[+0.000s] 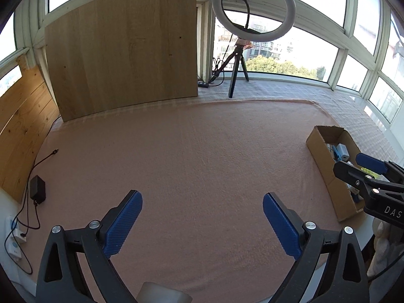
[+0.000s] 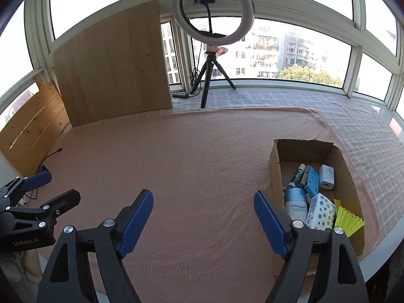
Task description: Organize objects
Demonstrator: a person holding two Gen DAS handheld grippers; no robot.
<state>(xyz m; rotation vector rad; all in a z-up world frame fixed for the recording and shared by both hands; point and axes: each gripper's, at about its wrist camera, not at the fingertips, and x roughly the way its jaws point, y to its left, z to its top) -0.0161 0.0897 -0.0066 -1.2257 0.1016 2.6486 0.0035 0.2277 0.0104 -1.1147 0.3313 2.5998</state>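
A cardboard box (image 2: 275, 166) stands at the right of the pink cloth (image 2: 197, 161), also seen as the cardboard box (image 1: 320, 149) in the left wrist view. Inside lie several items: a white charger (image 2: 327, 176), a blue pack (image 2: 313, 179), a green tube (image 2: 297, 175), a white-and-blue jar (image 2: 295, 205), a dotted tissue pack (image 2: 322, 212) and a yellow net (image 2: 349, 218). My right gripper (image 2: 203, 223) hangs open over bare cloth just left of the box, nothing between its jaws. My left gripper (image 1: 202, 223) is open and empty, further left.
A ring light on a tripod (image 2: 212, 10) stands at the back by the windows. A wooden board (image 2: 113, 65) leans at the back left, a lower plank panel (image 1: 20, 131) along the left side. A black adapter (image 1: 38, 189) with cables lies at the left edge.
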